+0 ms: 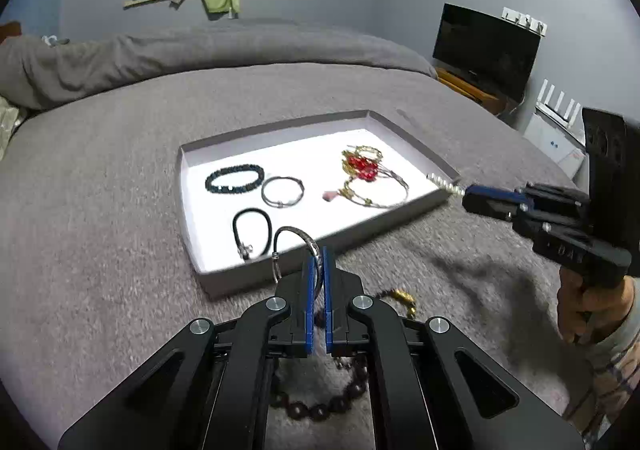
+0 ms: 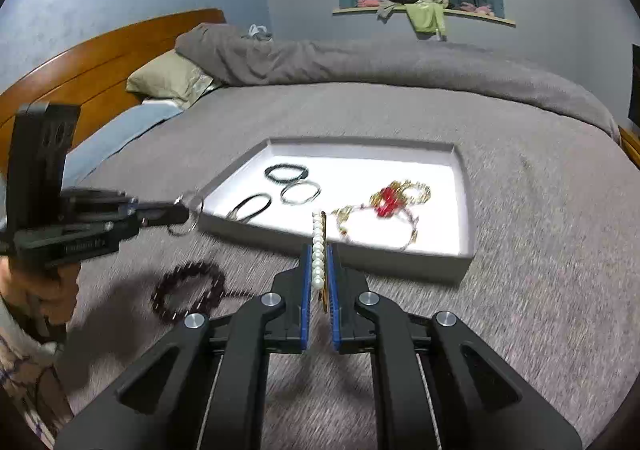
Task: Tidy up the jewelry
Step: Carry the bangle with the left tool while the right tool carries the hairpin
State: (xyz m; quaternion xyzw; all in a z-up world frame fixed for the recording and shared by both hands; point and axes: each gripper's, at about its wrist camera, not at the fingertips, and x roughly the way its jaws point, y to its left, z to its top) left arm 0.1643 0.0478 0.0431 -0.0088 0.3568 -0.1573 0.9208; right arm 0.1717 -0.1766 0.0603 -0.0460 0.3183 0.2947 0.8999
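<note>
Left wrist view shows our left gripper (image 1: 317,270) pinching a silver bangle (image 1: 298,246) just short of the tray (image 1: 224,282) ahead, while our right gripper (image 2: 319,270) clamps a pearl strand (image 2: 318,246), long axis pointing forward at the tray's near wall.

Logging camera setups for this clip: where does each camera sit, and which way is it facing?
Left wrist: on the left gripper, looking along its fingers, shut on a silver bangle, toward the tray; the right gripper and its hand show at right.
Right wrist: on the right gripper, shut on a pearl strand, facing the same tray; the left gripper enters from the left.
Shared: tray, grey bed, dark beaded bracelet lying on it, window ledge.
</note>
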